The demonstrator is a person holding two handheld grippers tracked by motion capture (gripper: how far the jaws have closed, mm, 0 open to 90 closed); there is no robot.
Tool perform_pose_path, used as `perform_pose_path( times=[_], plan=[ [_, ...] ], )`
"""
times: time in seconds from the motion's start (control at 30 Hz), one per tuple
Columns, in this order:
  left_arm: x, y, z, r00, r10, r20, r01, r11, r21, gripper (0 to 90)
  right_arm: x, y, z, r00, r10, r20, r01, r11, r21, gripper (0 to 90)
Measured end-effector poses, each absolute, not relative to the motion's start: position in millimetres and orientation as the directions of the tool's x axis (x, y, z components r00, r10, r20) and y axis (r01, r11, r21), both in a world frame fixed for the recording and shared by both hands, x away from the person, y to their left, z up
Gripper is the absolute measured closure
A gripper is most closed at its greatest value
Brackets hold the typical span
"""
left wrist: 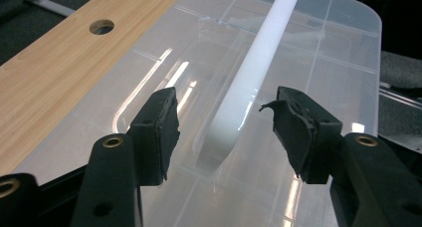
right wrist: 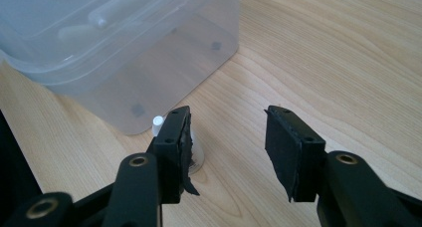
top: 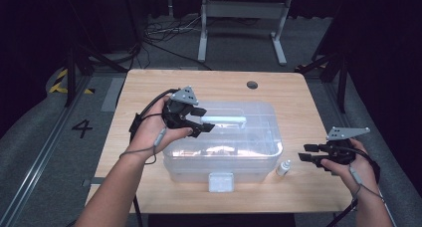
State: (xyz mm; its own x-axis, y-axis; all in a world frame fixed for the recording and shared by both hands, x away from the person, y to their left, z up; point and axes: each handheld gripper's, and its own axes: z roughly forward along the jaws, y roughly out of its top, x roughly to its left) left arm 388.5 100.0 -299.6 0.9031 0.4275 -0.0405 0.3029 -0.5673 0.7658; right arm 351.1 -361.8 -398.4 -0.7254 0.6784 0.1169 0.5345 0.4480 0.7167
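Over box lid (left wrist: 318, 48), left tongs (left wrist: 224, 130) wide, straddling white handle (left wrist: 249, 72); untouched

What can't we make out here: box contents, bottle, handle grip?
- Contents of the clear box: high view, glare and cloudy plastic blur them.
- Small bottle: right gripper view, the right tongs cover most of it.
- White handle: left gripper view, far end cut by the top edge; left tongs straddle it, open.

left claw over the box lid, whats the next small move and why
Probably ease the left claw down and close on the white handle of the clear box's lid. Its jaws stand open on either side of the handle's near end, not yet pressing it.
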Motion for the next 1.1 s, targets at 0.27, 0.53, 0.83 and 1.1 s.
perform_pose_path(
  times=[0.27, 0.53, 0.83, 1.1],
  plan=[
    [389, 94, -303, 0.901, 0.433, -0.031, 0.313, -0.598, 0.738, 57.4, 351, -360, -400, -0.732, 0.672, 0.114, 0.531, 0.456, 0.714, 54.0],
    [387, 92, -301, 0.902, 0.429, 0.043, 0.269, -0.639, 0.721, 69.7, 351, -357, -401, -0.739, 0.664, 0.115, 0.528, 0.464, 0.711, 54.0],
    [389, 90, -297, 0.905, 0.423, 0.046, 0.271, -0.656, 0.705, 70.6, 349, -358, -401, -0.738, 0.665, 0.110, 0.526, 0.466, 0.712, 54.0],
    [396, 91, -290, 0.900, 0.434, 0.035, 0.283, -0.645, 0.710, 70.7, 345, -357, -399, -0.739, 0.666, 0.099, 0.517, 0.466, 0.718, 54.5]
  ],
)
